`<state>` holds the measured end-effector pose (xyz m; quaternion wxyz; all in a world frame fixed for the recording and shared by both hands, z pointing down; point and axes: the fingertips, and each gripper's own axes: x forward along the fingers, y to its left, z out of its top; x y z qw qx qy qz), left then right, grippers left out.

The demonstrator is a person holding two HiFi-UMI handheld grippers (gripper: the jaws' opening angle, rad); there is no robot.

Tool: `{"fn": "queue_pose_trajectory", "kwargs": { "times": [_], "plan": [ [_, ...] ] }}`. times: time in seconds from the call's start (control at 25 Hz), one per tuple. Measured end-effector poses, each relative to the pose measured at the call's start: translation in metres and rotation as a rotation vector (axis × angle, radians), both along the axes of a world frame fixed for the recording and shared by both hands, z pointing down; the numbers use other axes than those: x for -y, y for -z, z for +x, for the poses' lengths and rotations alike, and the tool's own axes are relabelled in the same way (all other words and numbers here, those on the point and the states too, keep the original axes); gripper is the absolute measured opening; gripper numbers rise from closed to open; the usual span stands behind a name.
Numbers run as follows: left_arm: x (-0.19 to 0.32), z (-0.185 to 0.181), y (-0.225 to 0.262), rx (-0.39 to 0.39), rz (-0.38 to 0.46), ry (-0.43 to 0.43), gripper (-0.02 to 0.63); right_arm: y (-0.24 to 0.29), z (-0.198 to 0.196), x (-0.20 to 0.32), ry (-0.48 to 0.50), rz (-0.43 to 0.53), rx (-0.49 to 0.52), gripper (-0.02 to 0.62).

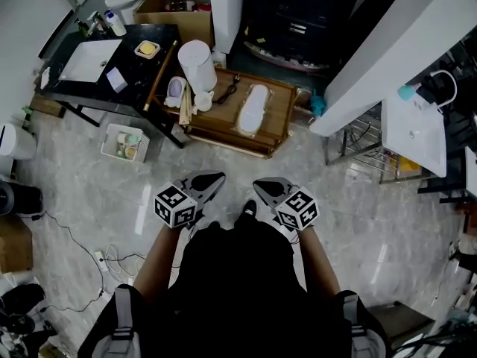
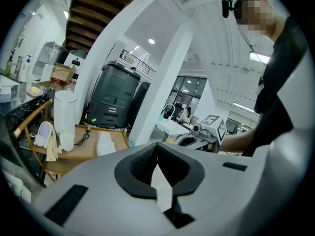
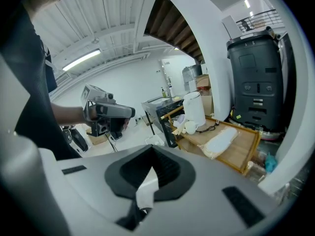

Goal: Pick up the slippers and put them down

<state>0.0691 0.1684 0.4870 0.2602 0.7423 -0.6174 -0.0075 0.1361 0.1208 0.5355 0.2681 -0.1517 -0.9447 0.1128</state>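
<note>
Both the left gripper [image 1: 212, 179] and the right gripper [image 1: 262, 187] are closed on nothing, well short of the low wooden desk [image 1: 282, 118]. A white slipper [image 1: 253, 109] lies flat toward the desk's right edge. It looks light, soft and floppy, so I'd pinch the upper's open rim.

Glossy pale stone-look floor [image 1: 89, 192], matt bare-wood table [image 1: 279, 114] at twelve o'clock, soft white cloth-looking slipper [image 1: 252, 110] on it, smooth white plastic cylinder [image 1: 197, 62], glossy black table [image 1: 130, 37] at eleven o'clock, matt grey plastic left claw [image 1: 215, 178] and right claw [image 1: 262, 186].
</note>
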Motion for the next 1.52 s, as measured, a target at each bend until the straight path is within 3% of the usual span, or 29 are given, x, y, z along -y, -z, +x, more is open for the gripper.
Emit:
{"fn": "queue_pose_trajectory", "kwargs": {
  "times": [0.76, 1.0, 1.52],
  "plan": [
    [0.041, -0.014, -0.006, -0.006, 0.0, 0.099, 0.012, -0.007, -0.02, 0.044, 0.069, -0.023, 0.005, 0.008],
    [0.057, -0.037, -0.016, -0.029, -0.012, 0.061, 0.012, -0.014, -0.039, 0.059, 0.03, -0.027, -0.014, 0.008],
    [0.137, -0.108, -0.014, -0.03, 0.002, -0.139, 0.012, -0.017, -0.092, 0.112, -0.131, -0.008, -0.063, 0.008]
  ]
}}
